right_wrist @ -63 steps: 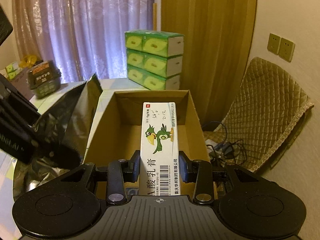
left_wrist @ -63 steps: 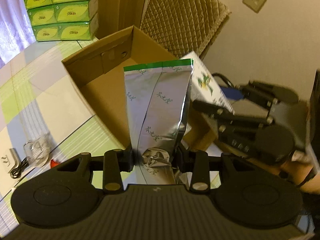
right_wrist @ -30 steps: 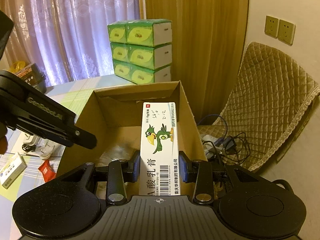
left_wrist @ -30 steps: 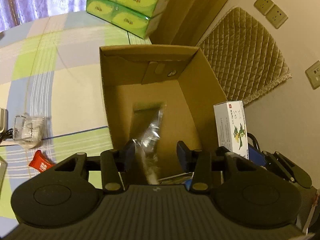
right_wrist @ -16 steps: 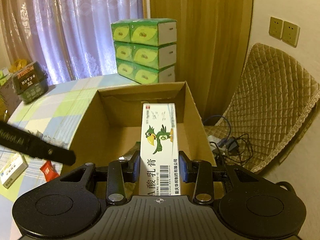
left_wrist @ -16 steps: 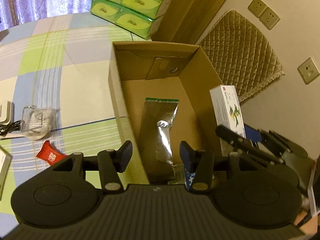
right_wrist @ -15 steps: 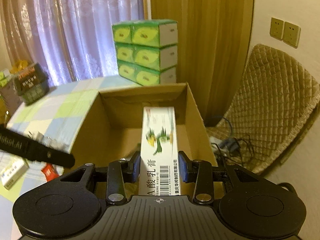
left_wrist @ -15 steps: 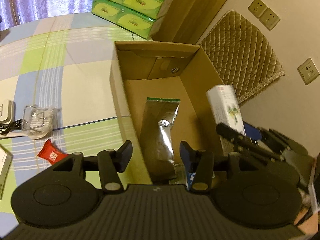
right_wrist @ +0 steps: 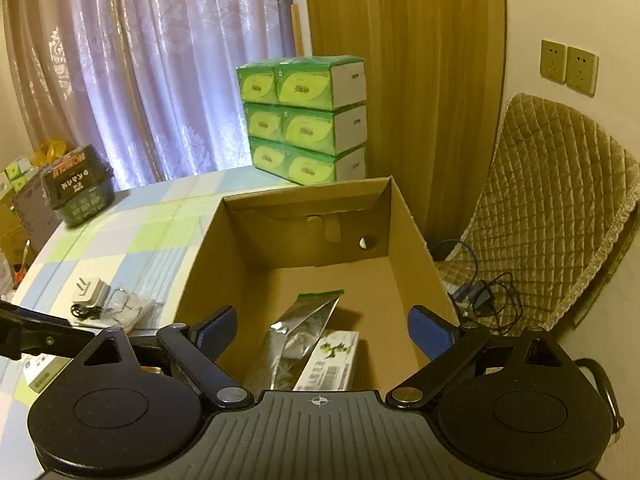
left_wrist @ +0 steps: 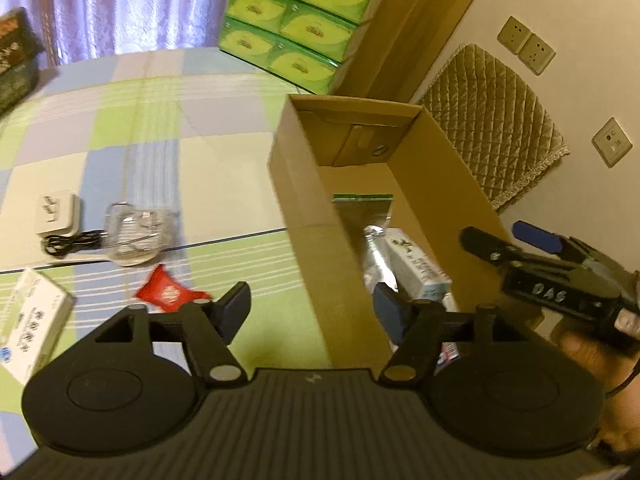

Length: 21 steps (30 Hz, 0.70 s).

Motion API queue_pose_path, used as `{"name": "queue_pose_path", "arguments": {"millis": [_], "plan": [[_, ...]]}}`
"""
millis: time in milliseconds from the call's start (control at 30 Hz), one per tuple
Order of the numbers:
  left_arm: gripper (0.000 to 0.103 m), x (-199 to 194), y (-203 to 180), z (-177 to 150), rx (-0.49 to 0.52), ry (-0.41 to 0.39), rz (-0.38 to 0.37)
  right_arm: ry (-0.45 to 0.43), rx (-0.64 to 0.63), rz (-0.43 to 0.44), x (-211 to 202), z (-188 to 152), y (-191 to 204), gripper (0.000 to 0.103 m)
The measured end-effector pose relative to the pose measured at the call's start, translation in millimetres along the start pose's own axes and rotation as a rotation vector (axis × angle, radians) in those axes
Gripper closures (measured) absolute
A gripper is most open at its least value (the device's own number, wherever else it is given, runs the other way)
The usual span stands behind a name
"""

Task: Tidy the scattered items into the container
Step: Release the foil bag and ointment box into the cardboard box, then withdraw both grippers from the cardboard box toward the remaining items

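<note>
Both grippers (left_wrist: 312,312) (right_wrist: 322,332) wide open, empty; foil pouch (right_wrist: 296,332) and carton (right_wrist: 332,364) lengthwise in box (right_wrist: 416,240).

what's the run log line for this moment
left gripper: open | right gripper: open | cardboard box: foil pouch, medicine box | red packet: table

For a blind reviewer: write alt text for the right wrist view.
The open right tool hangs over a cardboard box holding a silver foil pouch and a white medicine carton. Stacked green tissue boxes stand behind it on the checked tablecloth.
</note>
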State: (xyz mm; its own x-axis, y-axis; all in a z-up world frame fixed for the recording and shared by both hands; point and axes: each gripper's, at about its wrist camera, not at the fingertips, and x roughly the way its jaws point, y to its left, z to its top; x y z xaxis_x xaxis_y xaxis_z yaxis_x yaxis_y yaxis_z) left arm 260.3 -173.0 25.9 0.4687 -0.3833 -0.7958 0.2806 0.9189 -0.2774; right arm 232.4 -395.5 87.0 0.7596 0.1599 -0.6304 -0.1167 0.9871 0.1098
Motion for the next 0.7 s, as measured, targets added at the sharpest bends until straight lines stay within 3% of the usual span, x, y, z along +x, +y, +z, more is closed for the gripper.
{"name": "queue_pose_path", "arguments": {"millis": [33, 167, 333, 467, 700], "plan": [[0.025, -5.4, 4.1, -5.0, 0.001, -0.015, 0.003, -0.001, -0.001, 0.001, -3.3, -1.9, 2.9, 0.006], [0.018, -28.2, 21.0, -28.0, 0.013, -0.067, 0.012, 0.000, -0.004, 0.019, -17.6, -11.0, 18.4, 0.005], [0.005, -56.3, 41.2, -62.7, 0.050, -0.121, 0.083, 0.016, -0.013, 0.065, -31.1, -23.8, 47.7, 0.005], [0.002, -78.3, 65.6, -89.8, 0.004, -0.126, 0.086, 0.037, -0.026, 0.124, -40.5, -34.9, 75.8, 0.005], [0.002, -114.4, 106.4, -132.7, -0.022, -0.137, 0.161, 0.058, -0.090, 0.211, -54.0, -59.6, 131.4, 0.005]]}}
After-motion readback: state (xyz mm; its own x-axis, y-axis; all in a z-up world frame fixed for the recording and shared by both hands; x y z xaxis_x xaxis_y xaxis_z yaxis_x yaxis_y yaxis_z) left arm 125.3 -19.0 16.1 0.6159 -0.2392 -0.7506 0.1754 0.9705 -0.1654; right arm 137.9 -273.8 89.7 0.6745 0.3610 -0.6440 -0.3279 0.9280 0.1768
